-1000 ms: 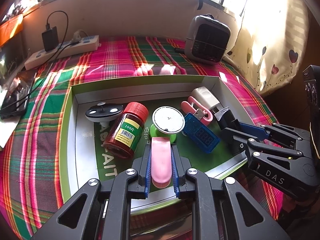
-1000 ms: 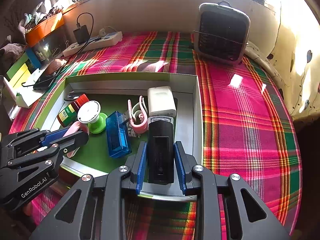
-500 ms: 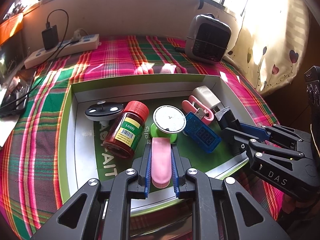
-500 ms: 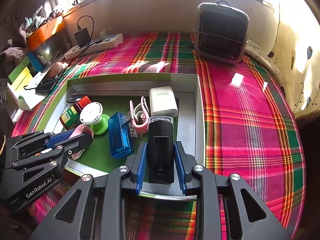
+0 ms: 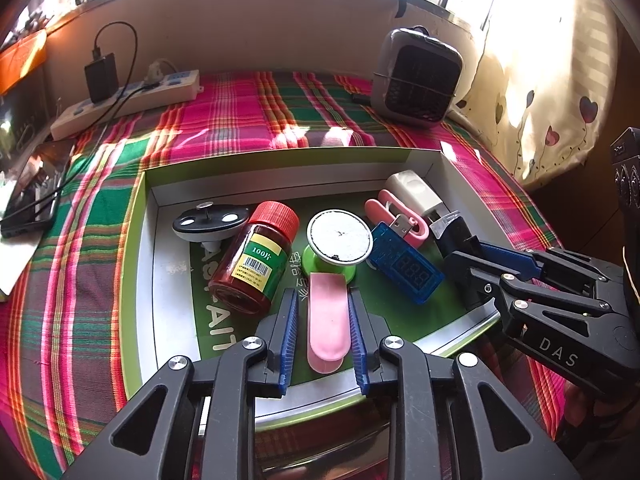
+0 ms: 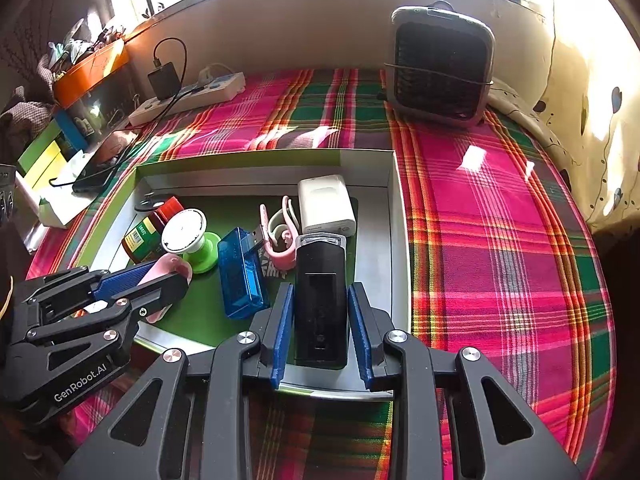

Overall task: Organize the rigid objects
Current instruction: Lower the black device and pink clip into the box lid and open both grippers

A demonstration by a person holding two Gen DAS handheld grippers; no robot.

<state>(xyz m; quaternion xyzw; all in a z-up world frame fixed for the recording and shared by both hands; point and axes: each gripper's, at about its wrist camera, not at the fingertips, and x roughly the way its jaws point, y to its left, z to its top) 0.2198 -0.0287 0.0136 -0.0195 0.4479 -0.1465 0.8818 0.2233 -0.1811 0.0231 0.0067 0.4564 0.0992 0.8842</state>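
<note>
A green-and-white box [image 5: 280, 160] [image 6: 394, 216] on the plaid cloth holds several items. My left gripper [image 5: 323, 312] [image 6: 140, 280] has opened; a pink oblong piece [image 5: 328, 320] [image 6: 168, 270] lies between its fingers, with small gaps at both sides. My right gripper [image 6: 320, 308] [image 5: 476, 260] is shut on a black rectangular device [image 6: 320, 300] [image 5: 456, 236] at the box's right front. In the box lie a red pill bottle [image 5: 256, 256], a white-topped green stand [image 5: 338, 240], a blue USB meter [image 5: 404, 264], a pink clip [image 5: 394, 212], a white charger [image 5: 414, 194] and a black-white disc [image 5: 210, 222].
A grey fan heater [image 5: 416, 76] [image 6: 440, 64] stands behind the box at right. A white power strip [image 5: 128, 100] with a black adapter lies at back left. A phone [image 5: 32, 196] lies at left. Orange and green boxes [image 6: 80, 80] stand far left.
My left gripper's fingers have spread apart from the pink piece. The right gripper still grips the black device and has barely moved.
</note>
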